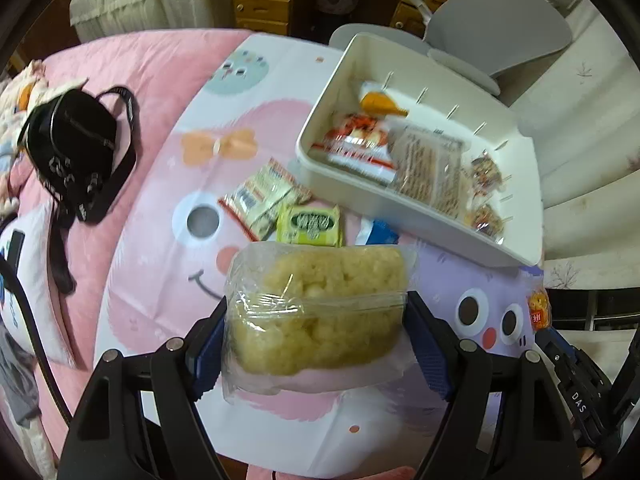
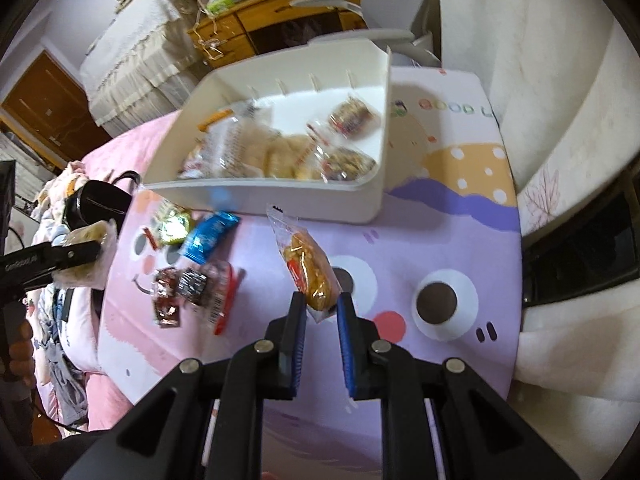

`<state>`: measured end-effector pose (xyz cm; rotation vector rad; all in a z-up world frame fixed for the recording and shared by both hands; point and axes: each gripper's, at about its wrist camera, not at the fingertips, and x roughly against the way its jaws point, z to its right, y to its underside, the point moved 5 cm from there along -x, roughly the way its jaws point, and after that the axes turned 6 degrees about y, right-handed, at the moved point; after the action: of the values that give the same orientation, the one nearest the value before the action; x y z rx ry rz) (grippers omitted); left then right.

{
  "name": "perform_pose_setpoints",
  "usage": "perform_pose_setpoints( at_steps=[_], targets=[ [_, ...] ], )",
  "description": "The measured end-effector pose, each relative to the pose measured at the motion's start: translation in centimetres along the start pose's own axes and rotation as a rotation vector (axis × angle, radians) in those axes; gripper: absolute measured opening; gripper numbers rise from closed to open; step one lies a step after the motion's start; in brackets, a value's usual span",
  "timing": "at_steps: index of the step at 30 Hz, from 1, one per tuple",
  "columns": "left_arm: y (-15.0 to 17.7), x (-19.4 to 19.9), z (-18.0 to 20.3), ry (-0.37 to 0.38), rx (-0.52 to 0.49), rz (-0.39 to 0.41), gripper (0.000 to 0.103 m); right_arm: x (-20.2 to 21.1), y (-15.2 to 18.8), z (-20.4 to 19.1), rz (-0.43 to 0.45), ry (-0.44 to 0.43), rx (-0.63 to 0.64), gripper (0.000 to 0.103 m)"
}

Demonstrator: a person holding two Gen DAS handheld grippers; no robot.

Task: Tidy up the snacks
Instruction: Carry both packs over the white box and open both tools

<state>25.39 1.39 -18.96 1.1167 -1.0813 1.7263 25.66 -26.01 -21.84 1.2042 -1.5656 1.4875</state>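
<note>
left gripper [image 1: 316, 332]: both fingers pressed on sides of rice cake [image 1: 316, 308], lifted above mat [image 1: 160, 280]
rice cake: pale yellow puffed block in clear wrapper, fills gap between the blue pads [image 1: 208, 344]
bin [image 1: 420, 216]: white, on mat up right, tilted in view; holds red-white pack [image 1: 352, 148], orange pack [image 1: 380, 104], clear cracker pack [image 1: 428, 168], two small dark-speckled packs at its right end
loose on mat: striped pack [image 1: 260, 196] touching green pack [image 1: 310, 226]; blue pack [image 1: 380, 234] just beside bin wall, partly hidden by rice cake
right edge: orange snack [image 1: 538, 308], partly cut off
bag [image 1: 76, 148]: black, straps, on pink bedding left
background: wooden drawers, grey chair
</note>
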Motion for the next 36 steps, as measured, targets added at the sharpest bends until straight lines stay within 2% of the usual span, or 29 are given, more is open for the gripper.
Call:
perform_pose_setpoints(
  at_steps=[11,17,22,26,29,31,36],
  targets=[
    [-6.3,0.4,2.4,0.008,-0.083,0.027,0.079,2.1,-5.0,-0.2,0.125,-0.009,-0.026,0.015],
    [-9.6,-0.2,3.7,0.082,-0.137,0.081,0.079,1.6,-7.5,-0.4,0.165,-0.001,-0.022,0.015],
    [-10.7,-1.8,4.3,0.137,-0.151,0.092,0.079,0.3,-8.7,-0.7,0.188,0.010,-0.010,0.015],
    [-11.2,-2.8,4.9,0.223,-0.138,0.107,0.081,-0.4,-9.2,-0.9,0.210,0.008,-0.011,0.016],
    [-11.2,-3.3,5.0,0.249,-0.109,0.096,0.086,-1.3,-9.2,-0.6,0.189,0.003,-0.044,0.023],
    [-11.0,-3.4,4.9,0.249,-0.094,0.091,0.087,-1.7,-9.1,-0.3,0.169,0.001,-0.060,0.034],
    [-10.4,-2.7,4.5,0.253,-0.074,0.104,0.087,-1.3,-8.7,0.3,0.173,-0.004,-0.091,0.043]
  ],
)
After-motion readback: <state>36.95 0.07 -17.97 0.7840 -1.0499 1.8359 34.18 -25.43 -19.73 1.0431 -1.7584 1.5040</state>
